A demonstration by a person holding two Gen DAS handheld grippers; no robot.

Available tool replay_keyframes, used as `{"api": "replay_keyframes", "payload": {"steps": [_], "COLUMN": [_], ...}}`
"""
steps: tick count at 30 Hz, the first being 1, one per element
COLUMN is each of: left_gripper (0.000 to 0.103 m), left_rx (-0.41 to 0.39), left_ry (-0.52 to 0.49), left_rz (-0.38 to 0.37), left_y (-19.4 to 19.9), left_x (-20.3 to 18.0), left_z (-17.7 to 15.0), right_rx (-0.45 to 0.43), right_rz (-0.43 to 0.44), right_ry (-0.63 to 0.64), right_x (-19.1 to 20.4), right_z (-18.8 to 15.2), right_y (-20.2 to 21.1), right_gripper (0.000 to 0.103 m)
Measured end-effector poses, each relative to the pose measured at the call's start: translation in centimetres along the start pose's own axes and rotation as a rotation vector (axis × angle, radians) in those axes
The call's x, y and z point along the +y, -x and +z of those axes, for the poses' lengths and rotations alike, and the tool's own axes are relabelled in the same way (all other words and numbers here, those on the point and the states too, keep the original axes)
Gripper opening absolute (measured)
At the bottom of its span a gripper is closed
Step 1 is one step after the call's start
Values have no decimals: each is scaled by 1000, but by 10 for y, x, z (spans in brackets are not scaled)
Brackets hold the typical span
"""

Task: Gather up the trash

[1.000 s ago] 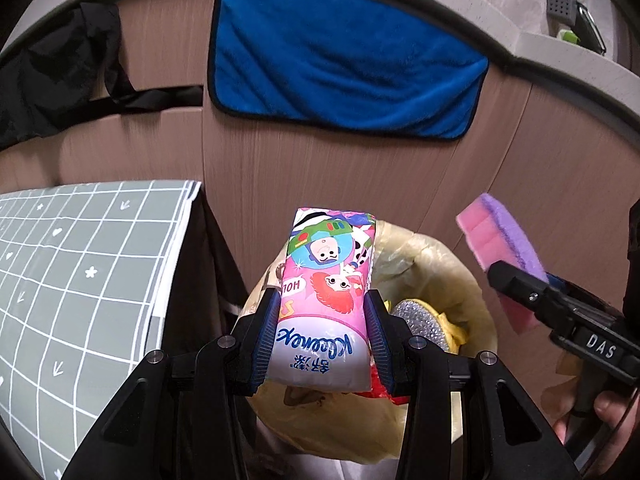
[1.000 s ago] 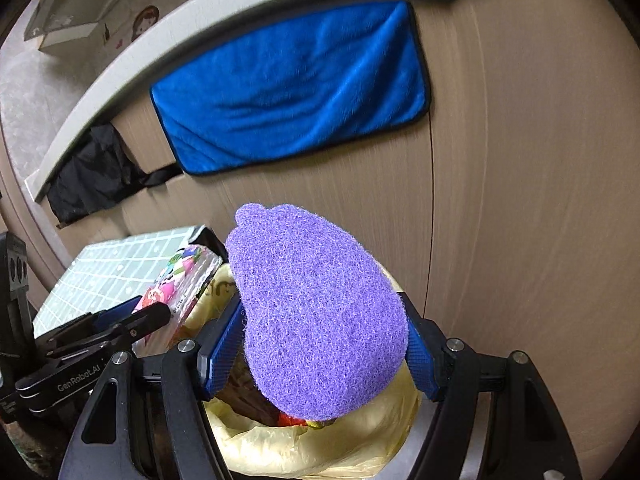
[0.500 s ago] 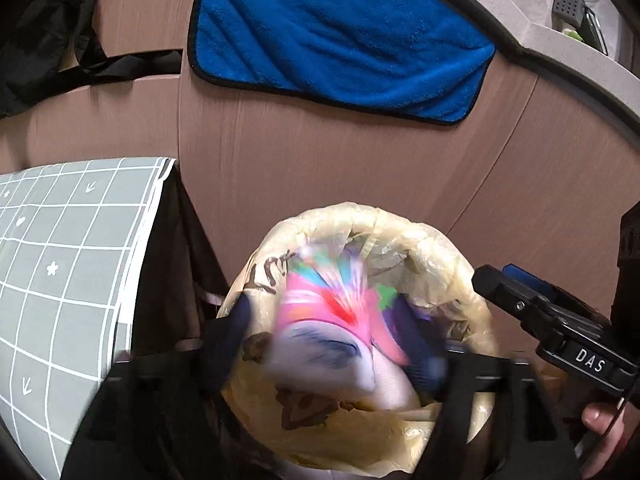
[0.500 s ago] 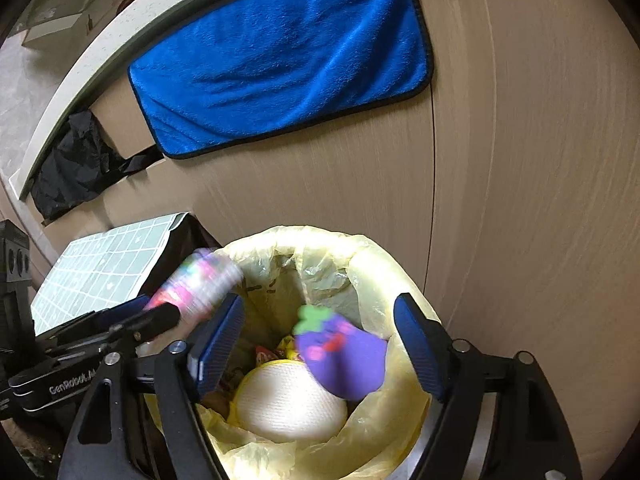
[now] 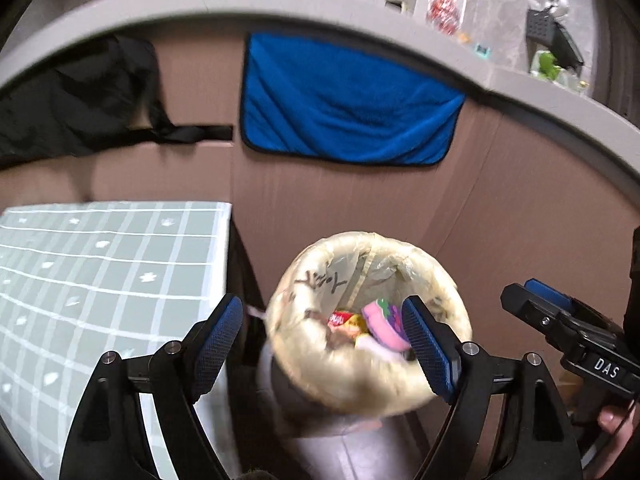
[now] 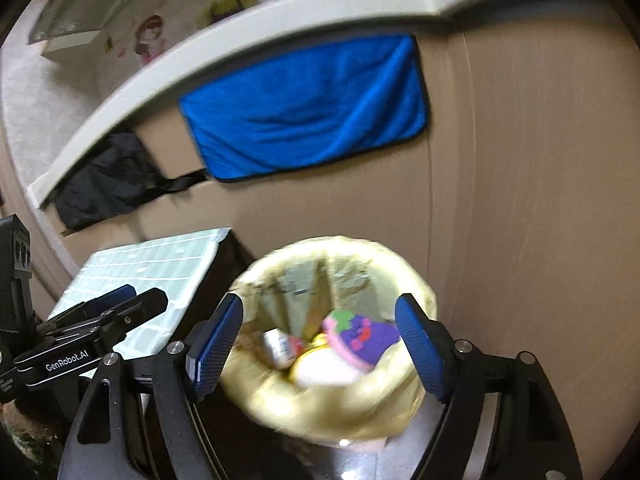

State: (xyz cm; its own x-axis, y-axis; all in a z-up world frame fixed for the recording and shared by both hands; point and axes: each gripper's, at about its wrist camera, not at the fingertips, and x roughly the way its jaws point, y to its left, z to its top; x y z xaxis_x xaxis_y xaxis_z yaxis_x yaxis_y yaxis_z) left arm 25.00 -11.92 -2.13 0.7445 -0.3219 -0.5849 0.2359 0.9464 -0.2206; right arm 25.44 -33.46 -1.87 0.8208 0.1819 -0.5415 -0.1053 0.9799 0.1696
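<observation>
Both grippers empty above the bin; drop step complete.

Nearest, the left gripper [image 5: 322, 344] and right gripper [image 6: 318, 344] hover with jaws wide, holding nothing. Just beyond, between the fingers, stands the bin [image 6: 416, 280] with a yellow liner. Inside lie the purple-pink sponge [image 6: 366, 338], a tissue pack [image 6: 278, 346] and other trash. Left of the bin is the checked table [image 5: 100, 264]. Farther back, a blue towel [image 5: 348, 108] hangs on the cabinet. Judged step: release finished. Next move calls for withdrawing both grippers and locating remaining trash, none visible here.
</observation>
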Motion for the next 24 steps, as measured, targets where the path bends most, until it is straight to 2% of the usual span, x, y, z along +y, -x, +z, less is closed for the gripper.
{"api": "replay_keyframes", "payload": {"steps": [5,10,14,19,24], "left_gripper": [82,82,82,82,82], "left_rx": [-59,-116,-153,-208,-238], "left_ry": [-2,-12,-22,-61,-27], "left_rz": [43,133,150,189,206], "left_y": [79,141,185,227,253], "left_x": [14,26,31,28,31], "left_z": [-14,-32,-51,-75,-89], "right_rx": [4,27,-17,-64,-87], "right_rz": [60,145,81,75,36], "right_ry": [10,22,104,161,187], "right_x": [34,70,106,138,154], "right_z": [-19,-39,-57,-77,-90], "right_y": [43,80,114,150,174], "right_gripper": [79,79,80,80,80]}}
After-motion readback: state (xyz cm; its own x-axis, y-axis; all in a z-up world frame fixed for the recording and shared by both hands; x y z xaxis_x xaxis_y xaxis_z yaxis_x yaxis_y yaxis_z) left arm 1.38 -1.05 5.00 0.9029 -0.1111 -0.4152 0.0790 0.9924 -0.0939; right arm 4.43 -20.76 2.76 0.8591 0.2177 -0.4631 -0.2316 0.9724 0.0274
